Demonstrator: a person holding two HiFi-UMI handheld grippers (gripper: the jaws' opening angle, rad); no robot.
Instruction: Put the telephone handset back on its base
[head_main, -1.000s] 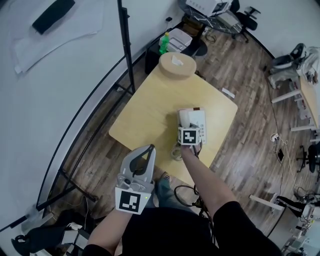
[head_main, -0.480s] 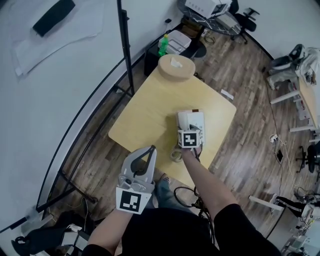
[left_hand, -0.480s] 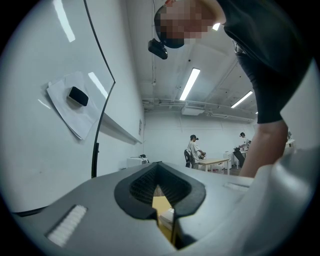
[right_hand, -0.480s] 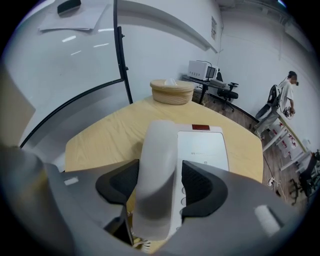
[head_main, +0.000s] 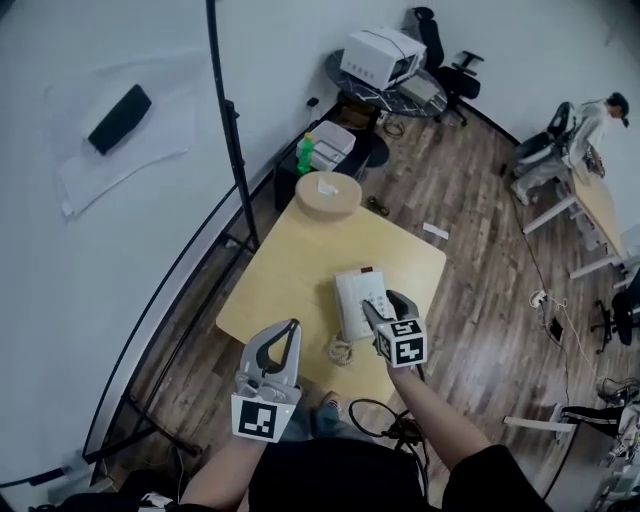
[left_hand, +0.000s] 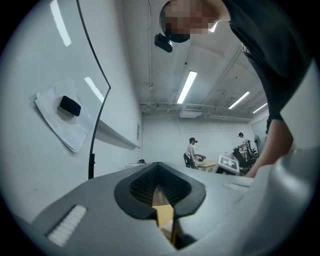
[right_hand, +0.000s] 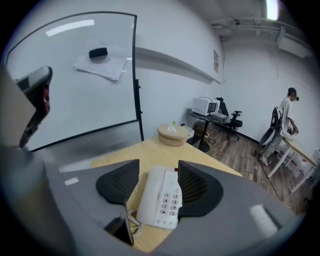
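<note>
Hovering over the boxy white telephone and coiled cord on the pale wooden tabletop, the right tool has just opened, gripping nothing; left tool clenched empty, round tan drum beyond

A round tan box is seen at the wooden table's far corner, well beyond the right claw. A green bottle and a white appliance are set farther beyond, while a person is pictured far off to its right.
</note>
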